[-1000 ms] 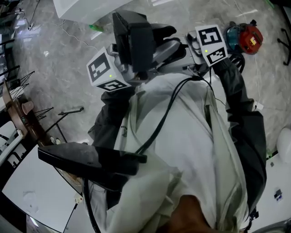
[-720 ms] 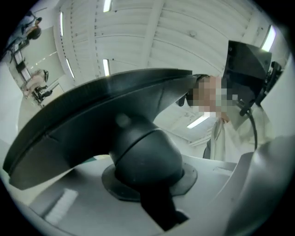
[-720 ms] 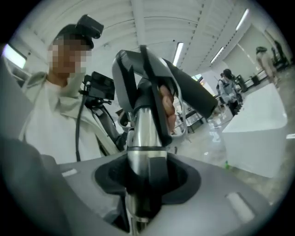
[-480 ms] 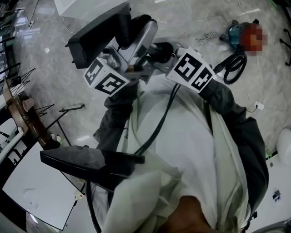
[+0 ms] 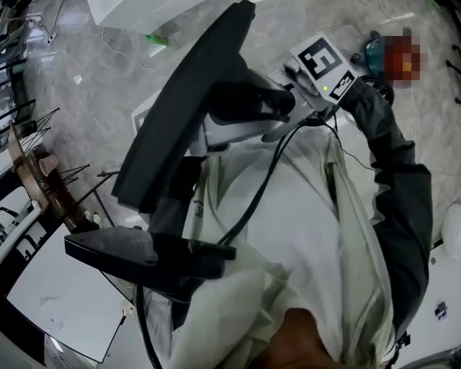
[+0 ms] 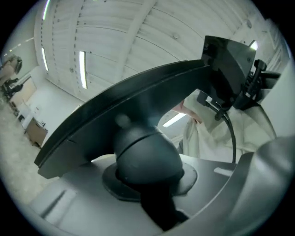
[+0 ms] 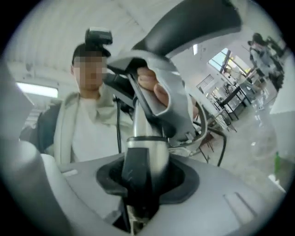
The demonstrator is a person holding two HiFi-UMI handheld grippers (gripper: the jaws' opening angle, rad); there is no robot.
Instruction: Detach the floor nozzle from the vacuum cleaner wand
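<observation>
Floor (image 5: 79, 94): grey, marbled, glossy.
Tabletop (image 5: 50, 295): white, at lower left.
White box (image 5: 122, 11): at top edge, on the floor.
Green object (image 5: 157, 40): small, just beside the white box.
Strip light (image 6: 82, 69): lit, on white ceiling.

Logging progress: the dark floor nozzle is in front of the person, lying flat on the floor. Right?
No: the head view shows the floor nozzle held up and tilted, clear of the floor. It is in front of the person.
</observation>
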